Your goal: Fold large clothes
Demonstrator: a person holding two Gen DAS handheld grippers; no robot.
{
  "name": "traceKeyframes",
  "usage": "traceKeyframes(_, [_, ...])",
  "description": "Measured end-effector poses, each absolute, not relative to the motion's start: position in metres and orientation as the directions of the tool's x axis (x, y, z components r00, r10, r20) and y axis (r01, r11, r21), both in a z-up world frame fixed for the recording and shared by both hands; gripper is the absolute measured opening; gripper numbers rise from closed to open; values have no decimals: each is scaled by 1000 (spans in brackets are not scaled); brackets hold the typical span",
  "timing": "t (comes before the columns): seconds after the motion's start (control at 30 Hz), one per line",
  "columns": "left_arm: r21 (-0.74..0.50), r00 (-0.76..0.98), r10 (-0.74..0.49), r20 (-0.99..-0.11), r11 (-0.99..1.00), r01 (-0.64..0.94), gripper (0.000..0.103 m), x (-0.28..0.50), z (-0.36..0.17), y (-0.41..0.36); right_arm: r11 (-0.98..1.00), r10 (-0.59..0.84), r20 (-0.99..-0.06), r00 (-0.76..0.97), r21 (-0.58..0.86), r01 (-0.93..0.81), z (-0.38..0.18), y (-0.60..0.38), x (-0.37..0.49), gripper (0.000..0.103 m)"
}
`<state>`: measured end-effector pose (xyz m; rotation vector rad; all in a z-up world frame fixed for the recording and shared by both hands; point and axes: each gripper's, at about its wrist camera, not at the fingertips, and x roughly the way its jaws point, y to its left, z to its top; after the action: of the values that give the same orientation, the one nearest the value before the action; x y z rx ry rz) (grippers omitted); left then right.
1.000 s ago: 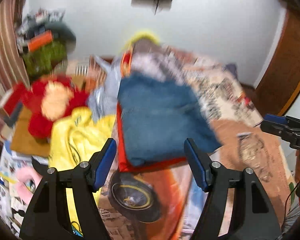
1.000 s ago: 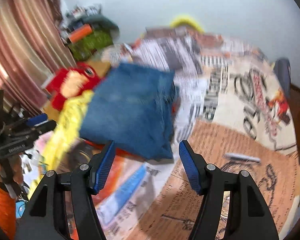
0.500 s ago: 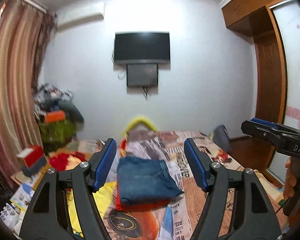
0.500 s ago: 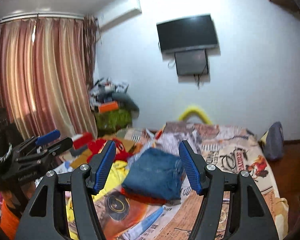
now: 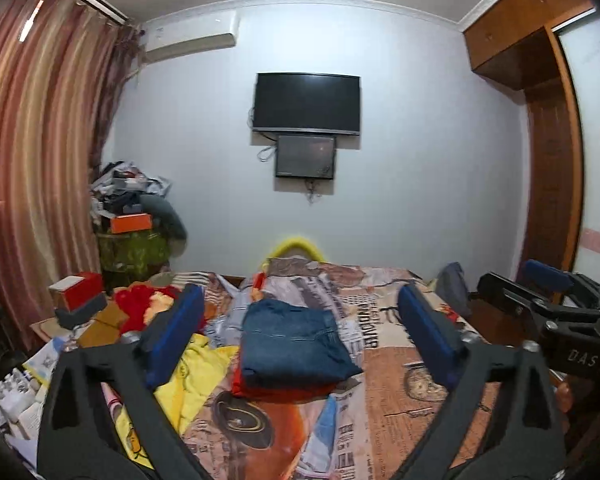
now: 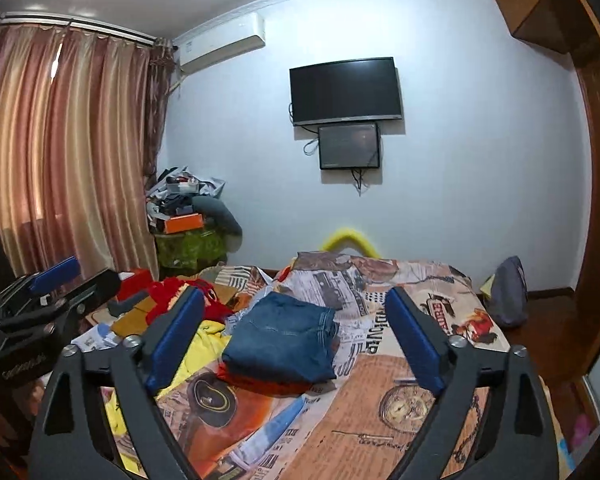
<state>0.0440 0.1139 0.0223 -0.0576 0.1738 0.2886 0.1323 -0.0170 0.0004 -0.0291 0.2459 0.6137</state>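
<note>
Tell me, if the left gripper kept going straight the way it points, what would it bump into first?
Probably the folded jeans on the bed. The left gripper, wide open and empty, aims slightly downward at them; depth is hard to judge.

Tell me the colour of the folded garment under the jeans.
Red-orange garment beneath the folded jeans; clearest in the left wrist view.

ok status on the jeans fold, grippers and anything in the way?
Left gripper and right gripper open, jaws just widened, nothing between them. Folded jeans stacked on red garment on the bed. Yellow garment beside the stack, not blocking.
</note>
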Motion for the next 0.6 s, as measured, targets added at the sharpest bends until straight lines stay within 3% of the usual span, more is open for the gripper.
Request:
traceKeyframes(0.1, [-25, 939, 286, -192, 955, -296, 100, 46, 19, 115, 831, 545, -236, 805, 25, -556, 2, -15, 134, 103])
traceKeyframes(0.6, [-48, 914, 321, -249, 938, -343, 102, 54, 4, 122, 842, 520, -268, 811, -2, -540, -6, -19, 125, 103])
